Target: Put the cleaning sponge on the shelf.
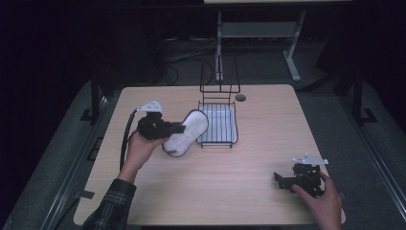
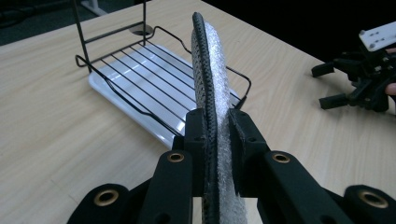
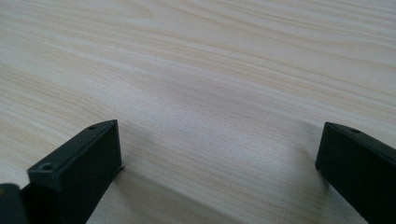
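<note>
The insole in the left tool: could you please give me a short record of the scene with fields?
held item: grey-white insole with a dark edge
holder: left tool, jaws shut on the insole, which stands on edge between them
insole position: beside the rack's near left corner, partly over its edge
rack: black wire rack on a white tray, mid-table
right tool: right tool, jaws open, low over bare wood at the near right
surface: light wooden table

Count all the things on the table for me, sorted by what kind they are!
Grippers: 2 (left gripper, right gripper)
Insoles: 1 (insole)
Wire racks: 1 (rack)
Total: 4
</note>
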A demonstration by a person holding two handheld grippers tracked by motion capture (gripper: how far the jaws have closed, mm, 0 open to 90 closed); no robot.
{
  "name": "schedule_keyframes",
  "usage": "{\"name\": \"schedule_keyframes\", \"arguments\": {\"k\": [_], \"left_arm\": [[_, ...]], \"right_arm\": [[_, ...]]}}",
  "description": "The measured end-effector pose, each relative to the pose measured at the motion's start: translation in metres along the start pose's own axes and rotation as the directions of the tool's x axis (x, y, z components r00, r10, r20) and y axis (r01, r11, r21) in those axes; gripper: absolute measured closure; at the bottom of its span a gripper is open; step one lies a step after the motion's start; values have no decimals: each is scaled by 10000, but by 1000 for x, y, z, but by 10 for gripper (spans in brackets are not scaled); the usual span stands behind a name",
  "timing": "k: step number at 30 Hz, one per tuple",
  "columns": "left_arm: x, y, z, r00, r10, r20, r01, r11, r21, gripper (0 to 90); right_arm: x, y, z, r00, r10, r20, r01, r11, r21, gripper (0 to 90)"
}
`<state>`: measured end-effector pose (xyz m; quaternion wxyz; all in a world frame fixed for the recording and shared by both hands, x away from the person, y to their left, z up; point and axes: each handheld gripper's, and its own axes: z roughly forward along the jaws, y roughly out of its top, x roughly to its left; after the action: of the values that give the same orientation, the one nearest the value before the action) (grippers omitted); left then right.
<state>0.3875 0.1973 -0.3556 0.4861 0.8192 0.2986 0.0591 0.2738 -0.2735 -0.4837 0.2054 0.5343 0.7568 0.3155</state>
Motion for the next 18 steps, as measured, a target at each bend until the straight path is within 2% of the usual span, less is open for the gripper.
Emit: {"name": "schedule_keyframes", "arguments": {"k": [7,18], "left_arm": [[7,12,7,10000,-20,-17,20,9999,-135,786],[16,25,29,10000,-46,11,46,9998,-205,787]], "right_arm": [[0,0,0,10000,5,2,-5,10000,-1,0],[0,0,0,10000,5,2,-5,10000,-1,0]]}}
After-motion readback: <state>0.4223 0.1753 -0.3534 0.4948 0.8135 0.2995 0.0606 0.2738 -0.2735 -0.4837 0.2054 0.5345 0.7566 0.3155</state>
